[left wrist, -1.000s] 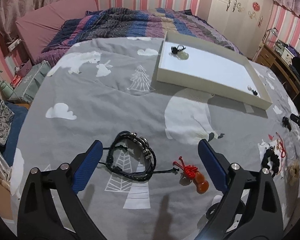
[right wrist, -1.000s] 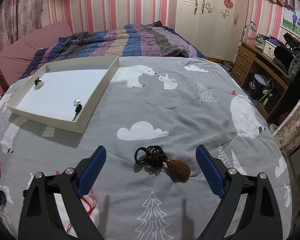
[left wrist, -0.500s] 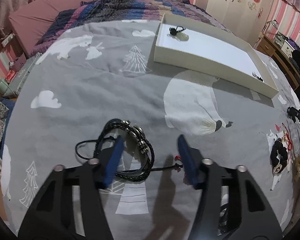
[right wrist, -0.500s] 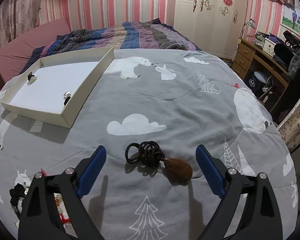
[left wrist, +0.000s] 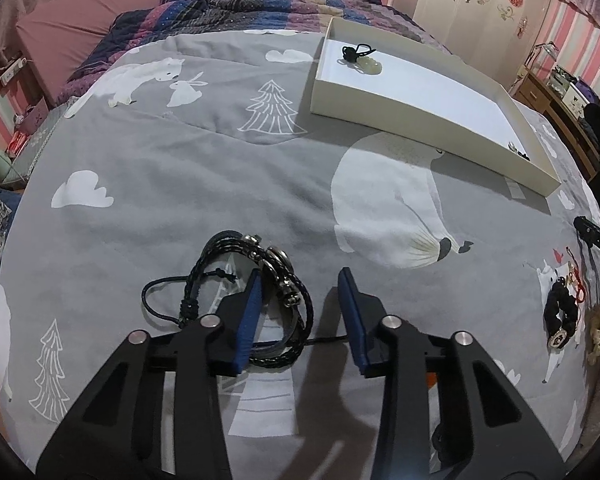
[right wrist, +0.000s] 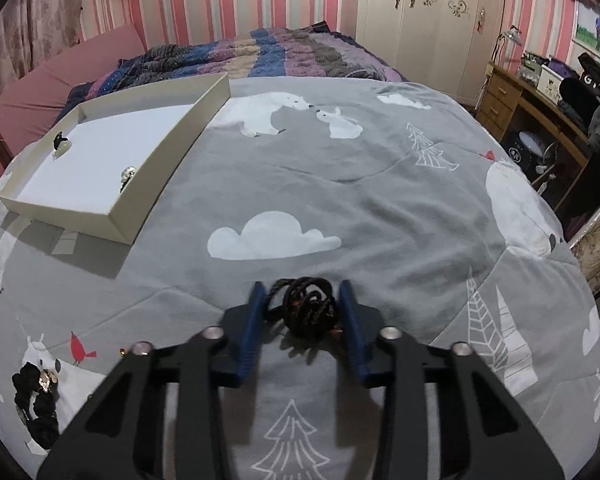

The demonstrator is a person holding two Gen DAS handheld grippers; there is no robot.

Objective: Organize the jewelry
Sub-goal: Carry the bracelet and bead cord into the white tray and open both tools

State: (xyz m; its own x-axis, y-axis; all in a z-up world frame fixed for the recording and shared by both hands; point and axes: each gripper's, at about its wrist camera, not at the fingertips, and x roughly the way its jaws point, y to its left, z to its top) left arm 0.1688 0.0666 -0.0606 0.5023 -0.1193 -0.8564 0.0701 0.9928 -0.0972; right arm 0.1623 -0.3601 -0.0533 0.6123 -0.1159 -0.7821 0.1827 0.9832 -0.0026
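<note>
A black braided bracelet (left wrist: 268,280) with metal beads lies on the grey bedspread. My left gripper (left wrist: 300,280) is low over it, jaws partly closed, the left finger (left wrist: 249,312) resting inside its loop, its right side between the fingers. My right gripper (right wrist: 303,300) has its jaws narrowed around a coiled dark cord (right wrist: 306,306) of a pendant necklace; the fingers sit close on both sides. The cream tray (left wrist: 420,116) holds a pale green pendant (left wrist: 366,65) and a small silver piece (right wrist: 129,172); the tray also shows in the right wrist view (right wrist: 140,196).
A black bead bracelet (left wrist: 560,312) and red-cord trinkets (left wrist: 578,280) lie at the right of the left view; the black beads also show in the right wrist view (right wrist: 40,392). A striped quilt (right wrist: 260,52) is bunched behind the tray. A desk (right wrist: 540,104) stands right of the bed.
Both grippers have dropped toward the bedspread and narrowed their jaws. The left came down over the braided bracelet, the right over the coiled cord; the brown pendant stone is now hidden.
</note>
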